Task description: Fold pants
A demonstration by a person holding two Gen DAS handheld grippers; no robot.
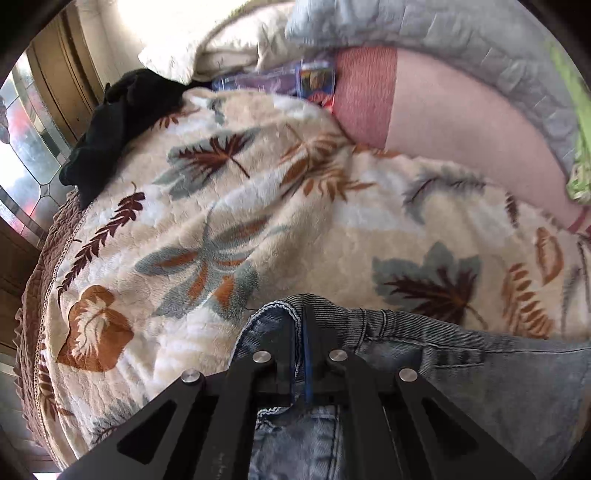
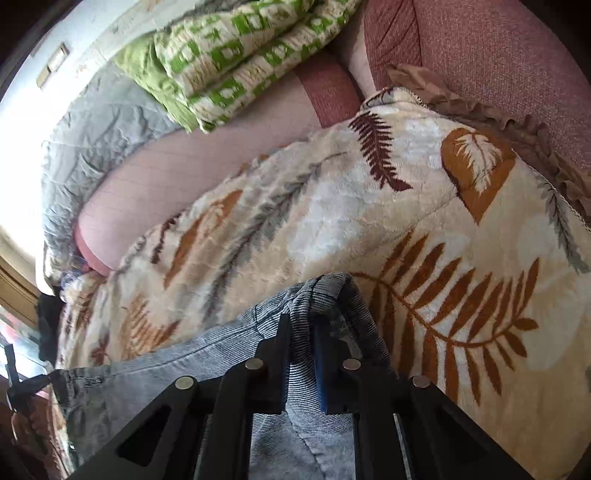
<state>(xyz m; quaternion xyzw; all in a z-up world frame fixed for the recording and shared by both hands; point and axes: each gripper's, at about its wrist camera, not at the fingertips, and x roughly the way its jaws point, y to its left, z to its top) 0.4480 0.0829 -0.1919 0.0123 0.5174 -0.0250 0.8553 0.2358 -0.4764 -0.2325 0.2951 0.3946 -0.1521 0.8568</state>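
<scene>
Left gripper (image 1: 301,325) pinching folded denim edge of pants (image 1: 461,369), pressed together on the hem. Right gripper (image 2: 301,328) clamped on bunched pants (image 2: 207,350) fabric too. Pants stretched sideways between both grippers, long axis left-right, over near part of leaf-print blanket (image 1: 229,221). Beyond: pink sheet (image 1: 454,140), grey quilt (image 1: 461,33), black cloth (image 1: 110,122) far left, green patterned bedding (image 2: 240,55) far. Nothing on blanket blocking the pants.

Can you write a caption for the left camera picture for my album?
Left gripper shut on blue jeans over a leaf-print blanket on a bed.
</scene>
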